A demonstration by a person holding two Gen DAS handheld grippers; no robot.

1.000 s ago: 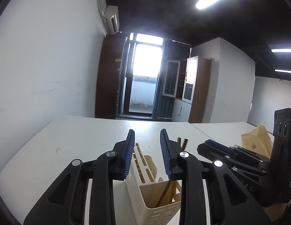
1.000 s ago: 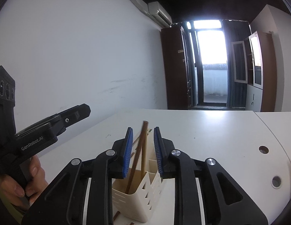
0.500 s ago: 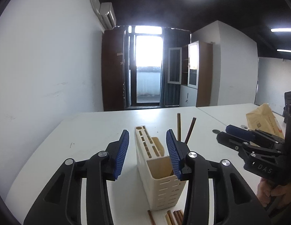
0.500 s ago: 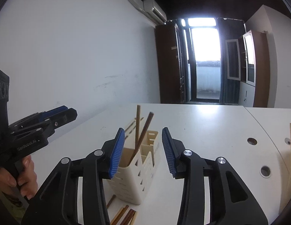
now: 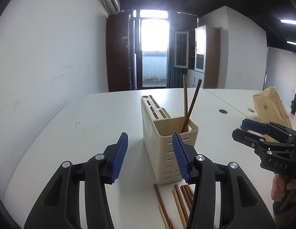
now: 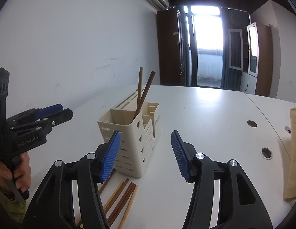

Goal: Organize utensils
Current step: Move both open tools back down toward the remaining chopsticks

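While both pairs of blue-padded jaws are opening with nothing between them, the left gripper point(image 5: 150, 156) and right gripper point(image 6: 146, 154) hang just above the loose brown wooden chopsticks point(image 6: 121, 196) lying on the white tabletop point(image 6: 205, 110). Beside these stands the cream slotted plastic utensil holder point(image 6: 132, 133), touching them at its base; two chopsticks point(image 5: 188, 103) lean inside. Best practice, likely: take one stick near its middle, lift clear of the rim. Open room lies right; a brown paper bag point(image 5: 270, 106) borders it.
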